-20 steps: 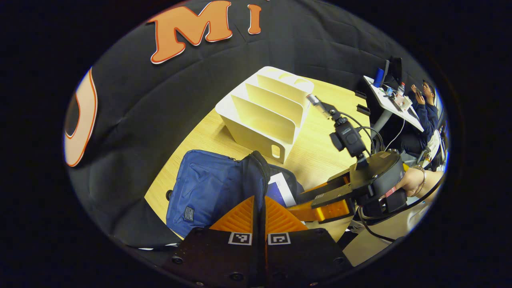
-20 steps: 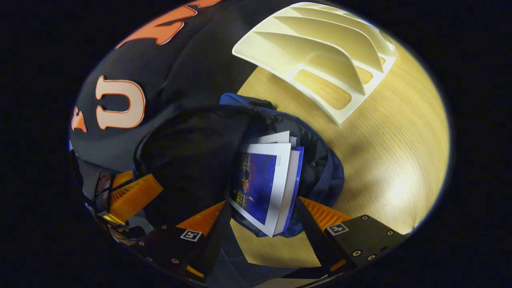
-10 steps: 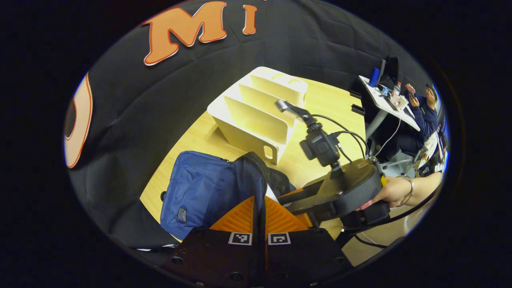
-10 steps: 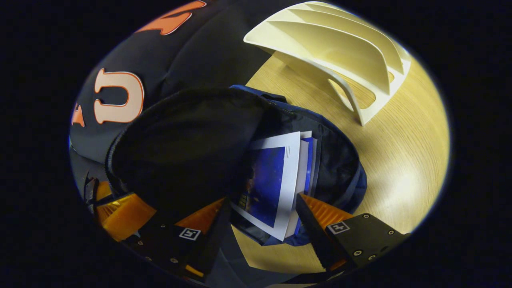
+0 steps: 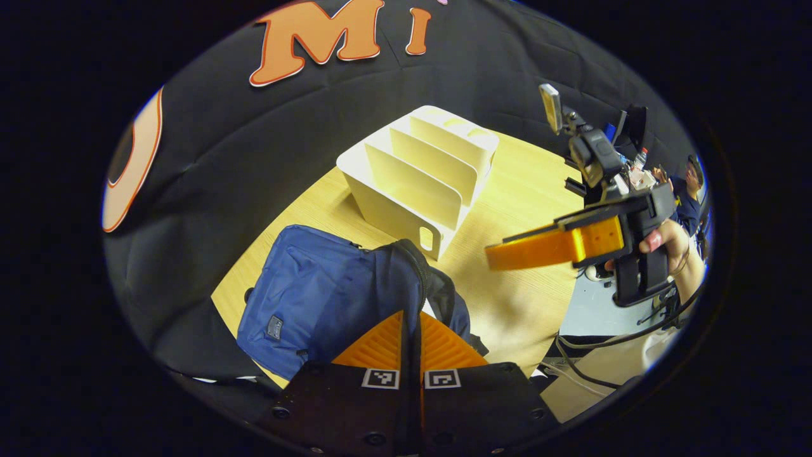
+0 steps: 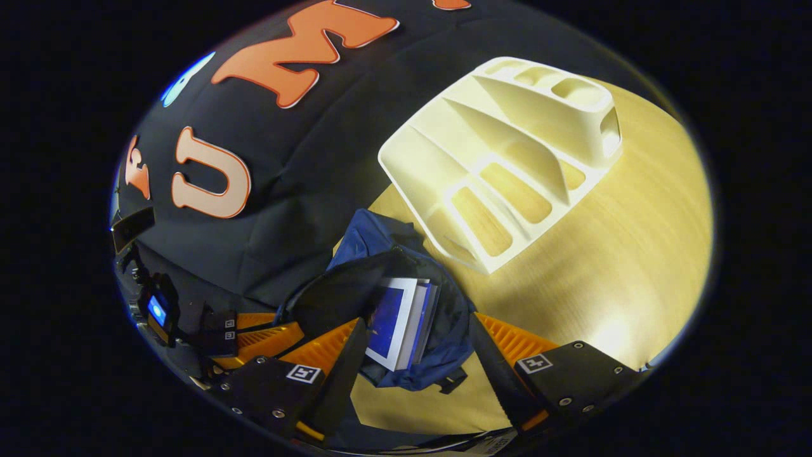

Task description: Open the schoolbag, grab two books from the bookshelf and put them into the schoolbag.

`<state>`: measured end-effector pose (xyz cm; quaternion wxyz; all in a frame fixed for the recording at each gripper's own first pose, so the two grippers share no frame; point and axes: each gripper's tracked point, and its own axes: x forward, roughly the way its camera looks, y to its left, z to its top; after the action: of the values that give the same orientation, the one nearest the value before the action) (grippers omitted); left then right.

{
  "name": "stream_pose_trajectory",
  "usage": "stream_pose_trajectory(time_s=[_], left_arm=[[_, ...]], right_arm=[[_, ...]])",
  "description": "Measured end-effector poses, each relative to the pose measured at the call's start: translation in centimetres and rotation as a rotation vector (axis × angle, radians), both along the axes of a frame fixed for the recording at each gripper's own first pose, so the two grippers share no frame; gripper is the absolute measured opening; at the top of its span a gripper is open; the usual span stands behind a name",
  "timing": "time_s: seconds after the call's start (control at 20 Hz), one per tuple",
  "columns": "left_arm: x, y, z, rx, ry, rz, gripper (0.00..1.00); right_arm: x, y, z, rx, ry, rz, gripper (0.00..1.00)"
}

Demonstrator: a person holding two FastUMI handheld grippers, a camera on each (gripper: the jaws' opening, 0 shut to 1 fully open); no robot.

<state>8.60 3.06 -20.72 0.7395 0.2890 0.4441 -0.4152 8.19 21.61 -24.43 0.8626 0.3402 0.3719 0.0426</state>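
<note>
Although the schoolbag (image 5: pixel 323 292) lay on its side at the left of the wooden table (image 5: pixel 526 209), we could see in the left gripper view that our left gripper (image 5: pixel 411 330) had its two fingers pressed together on the dark zippered edge of the bag's flap, holding the mouth up and open. In the right gripper view that opening showed two books (image 6: pixel 401 320) standing side by side inside the bag, a blue cover in a white border facing us and a second spine just beside it, so we judged both books already packed. Further right, the cream bookshelf (image 5: pixel 422 174) stood near the bag with every slot bare, which agreed with that reading. At the far right of the left gripper view our right gripper (image 5: pixel 507 254) hung above the table, well apart from the bag, and its own view showed its fingers spread wide with nothing between them. By our estimate the opening, fetching and loading were done; what remained, if anything, was to let go of the flap and pull both hands clear.
</note>
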Motion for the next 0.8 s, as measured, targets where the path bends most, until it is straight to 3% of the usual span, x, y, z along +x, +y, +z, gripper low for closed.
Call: stream_pose_trajectory(time_s=[0.3, 0.7, 0.75, 0.8], left_arm=[[-1.8, -0.3, -1.8, 0.015, -0.018, 0.11, 0.0], [-4.9, -1.0, -2.8, 0.082, -0.123, 0.331, 0.01], [-5.3, -1.4, -3.0, 0.078, -0.123, 0.356, 0.02], [-6.1, -2.0, -3.3, 0.067, -0.103, 0.371, 0.1]], right_arm=[[-1.1, -3.0, 3.0, 0.003, -0.052, 0.05, 0.96], [-2.1, -8.8, 3.6, -0.055, -0.029, 0.221, 0.96], [-2.3, -9.5, 3.6, -0.056, -0.027, 0.24, 0.96], [-2.5, -10.1, 3.8, -0.052, -0.028, 0.256, 0.96]])
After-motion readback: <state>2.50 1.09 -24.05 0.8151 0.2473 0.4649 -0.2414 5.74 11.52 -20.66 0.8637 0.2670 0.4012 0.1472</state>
